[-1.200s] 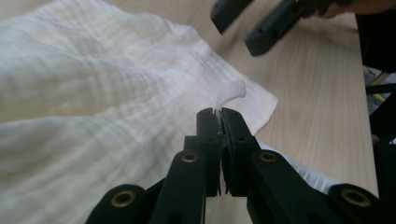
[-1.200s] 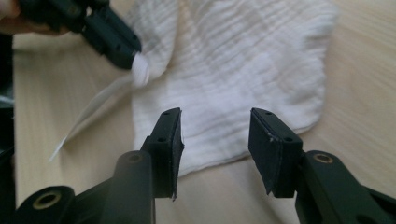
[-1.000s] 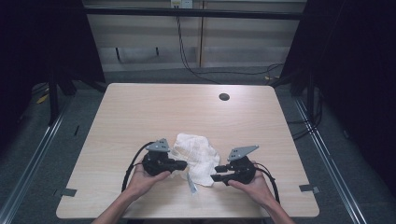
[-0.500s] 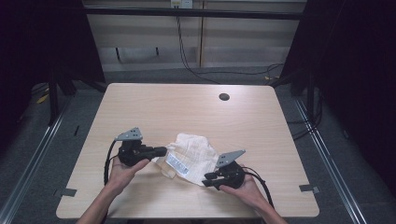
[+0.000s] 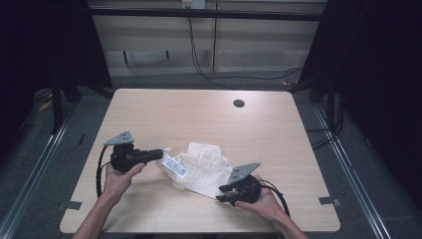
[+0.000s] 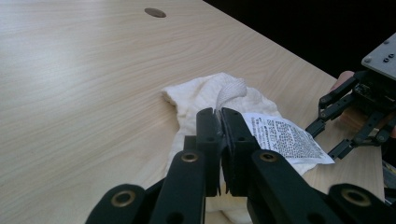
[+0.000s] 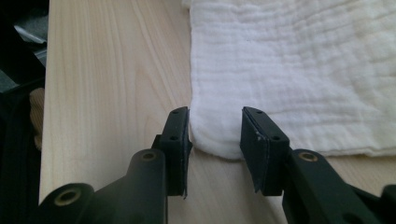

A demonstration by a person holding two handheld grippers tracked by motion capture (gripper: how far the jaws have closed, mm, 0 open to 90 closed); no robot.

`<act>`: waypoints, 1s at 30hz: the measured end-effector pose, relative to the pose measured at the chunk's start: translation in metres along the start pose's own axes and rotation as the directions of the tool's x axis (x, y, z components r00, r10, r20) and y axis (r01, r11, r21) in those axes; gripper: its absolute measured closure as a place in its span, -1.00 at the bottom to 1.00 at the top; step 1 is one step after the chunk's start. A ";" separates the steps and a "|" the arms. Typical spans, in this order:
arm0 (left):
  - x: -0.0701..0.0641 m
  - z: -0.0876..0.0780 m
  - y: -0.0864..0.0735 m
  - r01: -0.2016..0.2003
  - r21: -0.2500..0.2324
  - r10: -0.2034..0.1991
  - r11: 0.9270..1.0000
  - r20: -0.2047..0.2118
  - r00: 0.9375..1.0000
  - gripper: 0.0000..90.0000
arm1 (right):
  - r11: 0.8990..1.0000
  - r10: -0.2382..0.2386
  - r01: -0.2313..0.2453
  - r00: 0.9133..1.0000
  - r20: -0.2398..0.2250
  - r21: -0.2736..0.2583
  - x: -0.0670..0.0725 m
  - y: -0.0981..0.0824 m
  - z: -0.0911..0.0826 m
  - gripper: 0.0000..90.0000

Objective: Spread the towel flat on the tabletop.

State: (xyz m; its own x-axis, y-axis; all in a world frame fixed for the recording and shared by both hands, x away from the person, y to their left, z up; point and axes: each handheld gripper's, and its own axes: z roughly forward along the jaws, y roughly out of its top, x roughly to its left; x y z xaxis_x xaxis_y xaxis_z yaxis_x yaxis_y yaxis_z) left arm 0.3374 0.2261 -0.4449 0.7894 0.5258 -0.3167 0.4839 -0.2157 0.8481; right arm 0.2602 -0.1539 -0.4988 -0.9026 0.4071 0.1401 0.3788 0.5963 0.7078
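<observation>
The work in hand looks like spreading the cloth (image 5: 204, 167) flat: it lies rumpled near the middle of the table (image 5: 199, 114), toward the person's edge. The left tongs (image 5: 158, 154) are clamped tight on the cloth's corner at 9 o'clock, where a woven loop (image 6: 229, 92) and a printed label (image 6: 287, 138) hang out beside the jaws. The right tongs (image 5: 222, 192) sit at the cloth's 5 o'clock corner, jaws parted with the rounded corner (image 7: 215, 135) between them but the pads not pressing on it; they have just been opening a little.

Next, I judge, the right tongs must push in and close on that corner, then both hands draw apart to pull the cloth taut.

The cloth is cream-white, soft, thin and crinkled like gauze, with a faint grid weave and a doubled, rounded edge. The label is a stiff, white, papery rectangle with fine black print. The table is pale wood grain, smooth, with a dark round hole (image 5: 239, 103) at about 1 o'clock.
</observation>
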 end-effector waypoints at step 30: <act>0.014 0.001 -0.006 0.038 0.021 -0.038 0.999 -0.010 0.999 0.93 | 0.970 0.142 -0.136 0.990 0.014 -0.201 -0.022 0.001 -0.023 0.97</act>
State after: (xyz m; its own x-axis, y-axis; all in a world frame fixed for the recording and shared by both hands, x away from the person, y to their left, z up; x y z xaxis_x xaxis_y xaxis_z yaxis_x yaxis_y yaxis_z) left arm 0.3457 0.2344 -0.4550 0.7670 0.5416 -0.3441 0.5213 -0.2131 0.8263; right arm 0.2760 -0.1786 -0.4850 -0.8365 0.4976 0.2293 0.4496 0.3841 0.8064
